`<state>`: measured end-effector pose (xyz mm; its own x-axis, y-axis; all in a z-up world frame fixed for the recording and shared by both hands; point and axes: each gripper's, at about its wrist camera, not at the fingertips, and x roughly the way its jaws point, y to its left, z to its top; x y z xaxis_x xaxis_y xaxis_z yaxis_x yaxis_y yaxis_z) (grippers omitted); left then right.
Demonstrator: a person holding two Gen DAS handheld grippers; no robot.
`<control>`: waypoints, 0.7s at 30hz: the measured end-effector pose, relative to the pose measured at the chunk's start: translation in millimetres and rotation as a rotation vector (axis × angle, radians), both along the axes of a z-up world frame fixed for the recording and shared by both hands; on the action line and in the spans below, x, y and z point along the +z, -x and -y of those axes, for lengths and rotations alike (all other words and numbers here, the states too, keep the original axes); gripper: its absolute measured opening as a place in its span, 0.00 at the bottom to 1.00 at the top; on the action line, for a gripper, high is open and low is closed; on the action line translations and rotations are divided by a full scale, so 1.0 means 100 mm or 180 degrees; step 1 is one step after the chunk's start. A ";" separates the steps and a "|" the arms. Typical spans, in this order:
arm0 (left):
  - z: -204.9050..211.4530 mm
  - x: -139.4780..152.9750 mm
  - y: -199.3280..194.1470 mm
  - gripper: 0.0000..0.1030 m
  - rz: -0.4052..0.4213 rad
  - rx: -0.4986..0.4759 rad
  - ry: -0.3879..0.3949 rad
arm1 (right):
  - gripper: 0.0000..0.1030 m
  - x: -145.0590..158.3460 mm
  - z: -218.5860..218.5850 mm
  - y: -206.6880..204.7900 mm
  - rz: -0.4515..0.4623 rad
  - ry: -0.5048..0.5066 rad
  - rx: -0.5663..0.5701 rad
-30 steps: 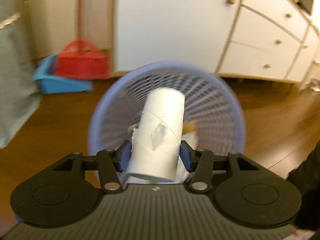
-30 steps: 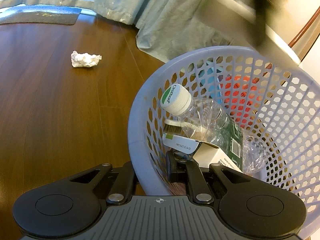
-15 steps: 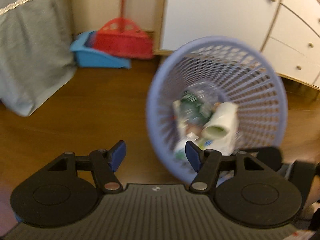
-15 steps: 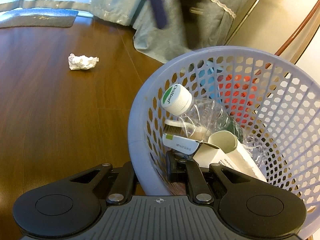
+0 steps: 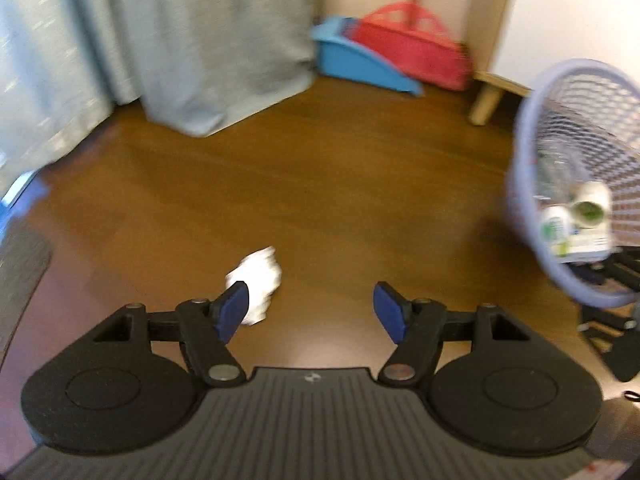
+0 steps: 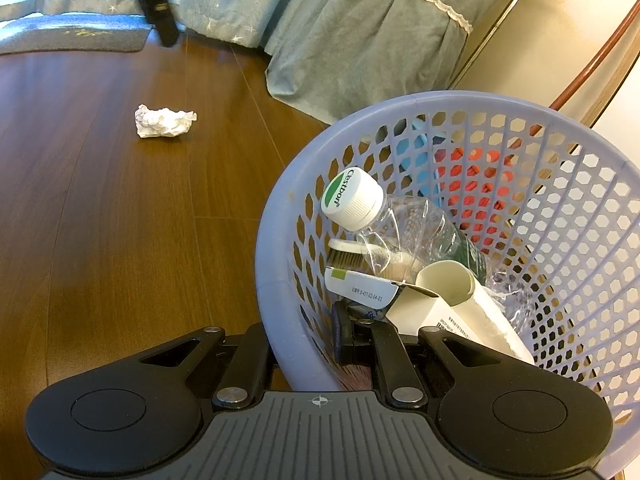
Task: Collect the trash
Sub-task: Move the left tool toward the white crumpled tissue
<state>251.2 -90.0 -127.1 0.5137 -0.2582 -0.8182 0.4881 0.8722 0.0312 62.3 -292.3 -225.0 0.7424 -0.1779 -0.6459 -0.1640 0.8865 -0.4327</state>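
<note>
A dark brown wooden floor (image 6: 120,220) fills the room, with pale blue-green fabric drapes (image 6: 360,32) hanging to it, a grey-blue mat (image 6: 72,38) at the far edge, and one blue dustpan (image 5: 360,60) with one red broom head (image 5: 408,48) leaning in the corner beside a white cabinet's wooden leg (image 5: 486,102). One crumpled ball of white paper (image 6: 164,121) lies alone on the floor, well apart from the one lavender perforated plastic basket (image 6: 280,240). Inside the basket are one crushed clear plastic bottle with a white cap (image 6: 352,200), one white toothbrush head (image 6: 348,252), one white cardboard box with printed text (image 6: 360,288) and one white cardboard tube (image 6: 460,288).

The left gripper (image 5: 312,312) hangs above the floor with its blue-padded fingers (image 5: 234,312) spread wide; they have just been opening further and nothing is between them. The paper ball (image 5: 258,280) shows just past the left-hand pad, not touched. In this blurred view the basket (image 5: 520,184) sits far to the right.

The right gripper (image 6: 304,340) has its fingers nearly pressed together, pinching the basket's near wall: one finger stands outside, the other inside. The basket is tilted, its mouth towards the camera.
</note>
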 end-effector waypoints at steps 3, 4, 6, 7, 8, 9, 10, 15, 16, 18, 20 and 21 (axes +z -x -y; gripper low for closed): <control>-0.22 -0.10 -0.05 0.66 -0.0009 0.0226 -0.0063 | 0.08 0.00 0.00 0.00 -0.0004 0.0002 0.0001; -0.28 -0.14 -0.07 0.66 -0.0012 0.0275 -0.0088 | 0.08 0.00 0.00 0.01 -0.0006 0.0003 -0.0001; -0.34 -0.24 -0.11 0.68 0.0000 0.0311 -0.0137 | 0.08 0.00 0.00 0.01 -0.0011 0.0006 -0.0005; -0.36 -0.30 -0.13 0.69 -0.0005 0.0328 -0.0169 | 0.08 0.00 0.00 0.01 -0.0012 0.0009 -0.0003; -0.37 -0.35 -0.16 0.69 -0.0011 0.0332 -0.0187 | 0.08 0.00 0.00 0.01 -0.0015 0.0014 0.0001; -0.37 -0.40 -0.18 0.69 -0.0016 0.0338 -0.0204 | 0.08 0.00 0.00 0.01 -0.0017 0.0021 0.0006; -0.38 -0.46 -0.20 0.69 -0.0030 0.0342 -0.0221 | 0.08 0.00 0.00 0.03 -0.0017 0.0027 0.0010; -0.39 -0.69 -0.30 0.69 -0.0096 0.0345 -0.0309 | 0.08 0.00 0.01 0.07 -0.0014 0.0041 0.0014; -0.39 -0.72 -0.31 0.69 -0.0105 0.0340 -0.0308 | 0.08 -0.01 0.01 0.07 -0.0015 0.0043 0.0014; -0.38 -0.75 -0.33 0.69 -0.0113 0.0330 -0.0311 | 0.08 -0.01 0.02 0.07 -0.0018 0.0044 0.0014; -0.37 -0.78 -0.35 0.69 -0.0122 0.0314 -0.0313 | 0.08 0.00 0.02 0.08 -0.0020 0.0046 0.0011; -0.36 -0.80 -0.36 0.69 -0.0122 0.0304 -0.0317 | 0.08 0.00 0.01 0.08 -0.0020 0.0047 0.0012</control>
<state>287.3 -53.8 -207.2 0.4999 -0.1262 -0.8569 0.4055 0.9083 0.1028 54.5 -293.7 -225.0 0.7389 -0.1847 -0.6480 -0.1701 0.8794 -0.4447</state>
